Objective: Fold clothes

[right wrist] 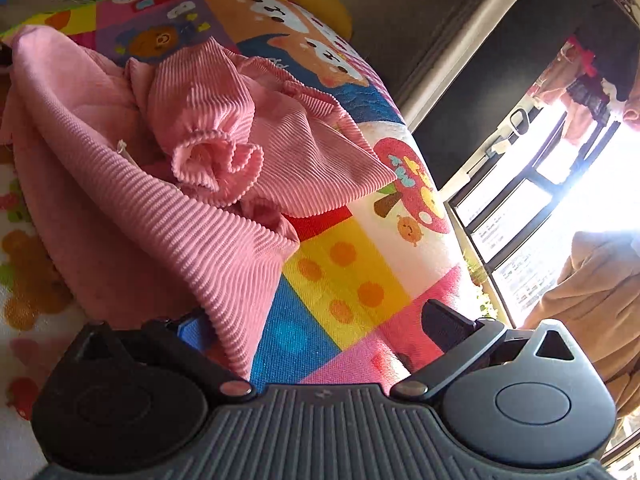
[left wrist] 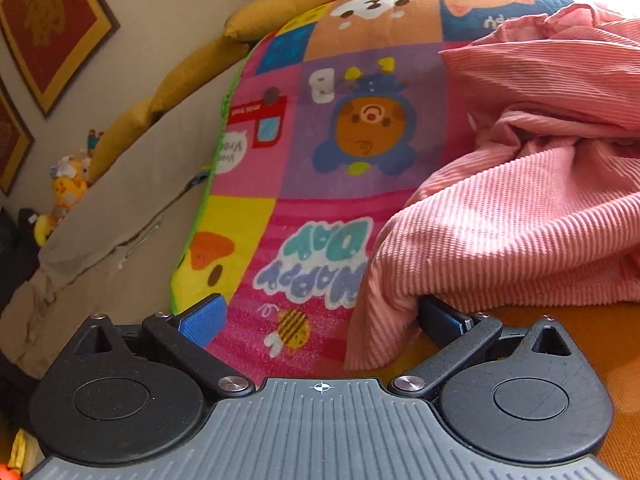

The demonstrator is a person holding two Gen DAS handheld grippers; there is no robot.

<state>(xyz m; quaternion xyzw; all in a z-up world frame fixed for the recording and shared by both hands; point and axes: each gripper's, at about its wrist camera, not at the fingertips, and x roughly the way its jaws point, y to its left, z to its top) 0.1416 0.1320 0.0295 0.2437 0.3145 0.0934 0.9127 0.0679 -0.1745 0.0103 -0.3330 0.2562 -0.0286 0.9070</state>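
Left wrist view: at your far left, framed red-and-gold pictures (left wrist: pixel 48 28) hang on the wall, with a small stuffed toy (left wrist: pixel 68 188) below them and mustard-yellow cushions (left wrist: pixel 208 60) running along the back of a beige sofa cover (left wrist: pixel 132 200). Next comes the cartoon play mat (left wrist: pixel 320 184), bright with animal prints and upside-down "Happy Day" lettering. Your left gripper (left wrist: pixel 320 316) has its jaws spread wide with nothing clamped between them; the blue pad of the left finger hangs over the mat, while the right finger is tucked under a draped fold of the pink ribbed garment (left wrist: pixel 520 200). That garment lies crumpled on the right part of the mat, bunched in loose ridges.

Right wrist view: the pink ribbed garment (right wrist: pixel 160 200) fills your left side, heaped on the play mat (right wrist: pixel 340 272), with a ruffled cuff (right wrist: pixel 216 160) rolled open on top. A corner of the cloth falls over the left finger of your right gripper (right wrist: pixel 320 328), whose jaws are likewise released and wide apart, gripping nothing; the right finger sits free above the mat. Further right stands a bright window (right wrist: pixel 560 200), and a tan garment (right wrist: pixel 592 300) hangs at the edge.
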